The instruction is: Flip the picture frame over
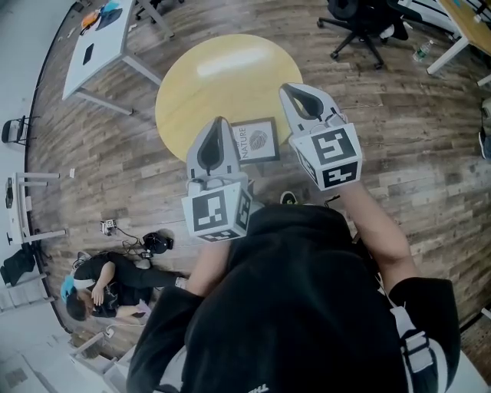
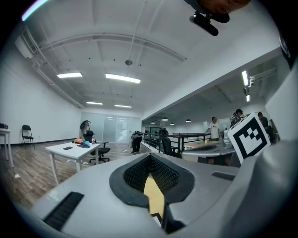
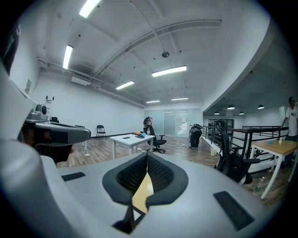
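White desk (image 1: 107, 44), office chair (image 1: 360, 17), crouching person (image 1: 115, 280)

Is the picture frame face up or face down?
Face up. The picture frame lies flat on the yellow table, its print and the word NATURE showing.

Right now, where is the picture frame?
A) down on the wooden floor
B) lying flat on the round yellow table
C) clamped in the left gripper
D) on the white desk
B: the picture frame lies flat on the round yellow table, near the edge closest to the person, with its printed side facing up.
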`<state>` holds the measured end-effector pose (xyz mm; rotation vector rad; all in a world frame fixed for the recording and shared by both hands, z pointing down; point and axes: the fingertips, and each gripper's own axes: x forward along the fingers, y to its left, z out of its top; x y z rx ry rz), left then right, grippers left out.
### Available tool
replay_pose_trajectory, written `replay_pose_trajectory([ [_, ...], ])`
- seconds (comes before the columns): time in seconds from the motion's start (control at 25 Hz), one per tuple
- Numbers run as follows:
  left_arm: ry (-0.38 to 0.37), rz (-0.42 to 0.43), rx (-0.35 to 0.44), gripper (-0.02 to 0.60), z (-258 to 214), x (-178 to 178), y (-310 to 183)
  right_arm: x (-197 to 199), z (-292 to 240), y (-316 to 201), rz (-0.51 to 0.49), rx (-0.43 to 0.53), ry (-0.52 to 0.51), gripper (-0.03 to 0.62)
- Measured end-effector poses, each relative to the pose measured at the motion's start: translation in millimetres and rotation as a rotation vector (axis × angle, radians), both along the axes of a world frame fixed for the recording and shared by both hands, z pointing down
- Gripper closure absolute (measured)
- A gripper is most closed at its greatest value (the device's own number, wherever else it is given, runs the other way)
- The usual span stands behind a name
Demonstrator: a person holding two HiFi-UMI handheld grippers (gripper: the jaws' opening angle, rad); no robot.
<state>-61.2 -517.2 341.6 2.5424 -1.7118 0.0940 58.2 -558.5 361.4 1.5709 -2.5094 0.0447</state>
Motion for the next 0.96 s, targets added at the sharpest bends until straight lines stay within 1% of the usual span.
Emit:
replay_pose_trajectory([
  [0.28,-0.024,0.004,0.005,0.56,2.7,3.5,1.6,3.4,5.1,4.4,-0.001,-0.005,-0.003,0.572],
  [0.96,-0.027,-0.003,0.011,0.56,-0.2,11.5,-13.8,10.3,8.6,-8.5,-0.023,-0.018,0.006,0.572],
])
